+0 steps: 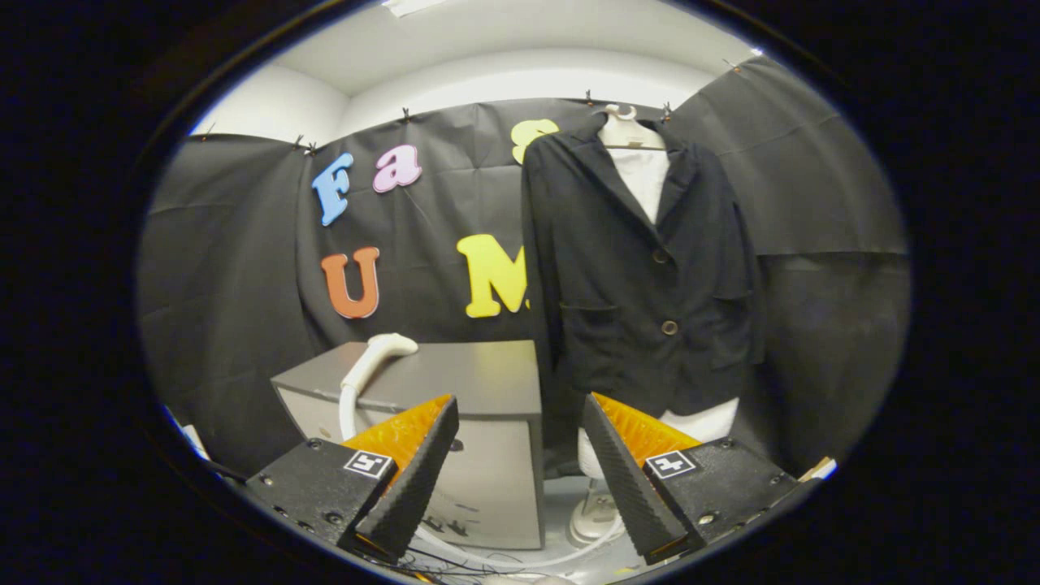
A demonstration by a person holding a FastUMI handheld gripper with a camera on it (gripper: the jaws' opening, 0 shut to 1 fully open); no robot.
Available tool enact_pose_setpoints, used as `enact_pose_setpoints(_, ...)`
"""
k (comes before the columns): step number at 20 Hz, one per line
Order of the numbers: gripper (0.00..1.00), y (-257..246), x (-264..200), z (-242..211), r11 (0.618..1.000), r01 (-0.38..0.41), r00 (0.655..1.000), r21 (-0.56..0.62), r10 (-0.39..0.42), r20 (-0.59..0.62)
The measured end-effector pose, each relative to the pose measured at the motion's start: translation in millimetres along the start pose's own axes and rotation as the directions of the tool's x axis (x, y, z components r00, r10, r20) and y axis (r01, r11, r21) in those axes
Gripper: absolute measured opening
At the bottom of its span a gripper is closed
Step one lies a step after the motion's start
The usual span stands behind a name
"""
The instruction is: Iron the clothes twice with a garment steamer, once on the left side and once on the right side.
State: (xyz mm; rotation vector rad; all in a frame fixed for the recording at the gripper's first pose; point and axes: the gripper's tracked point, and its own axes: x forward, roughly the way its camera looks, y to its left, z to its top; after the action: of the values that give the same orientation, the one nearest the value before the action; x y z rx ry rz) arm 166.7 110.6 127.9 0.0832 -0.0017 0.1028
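Black woven jacket [642, 268] hangs buttoned on a white mannequin beyond the released, empty tool [520, 471], so its front faces the white curved-handled steamer [370, 366] resting on the grey box worktop [479, 374].

support: grey box-shaped cabinet [487, 382] just ahead of open fingers | on top: white curved steamer head [379, 351], hose trailing over front edge

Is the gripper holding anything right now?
No. The gripper is open and holds nothing. The white garment steamer lies on the grey box beyond the fingers, and the black jacket hangs farther back.
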Motion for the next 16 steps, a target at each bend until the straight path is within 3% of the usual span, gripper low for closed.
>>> enact_pose_setpoints(11, 0.99, 156, 150, 54, 0.970, -0.244, 0.968, -0.002, 0.243, -0.066)
enact_pose_setpoints(16, 0.98, 215, 205, 45, 0.958, -0.288, 0.947, -0.021, 0.281, -0.154)
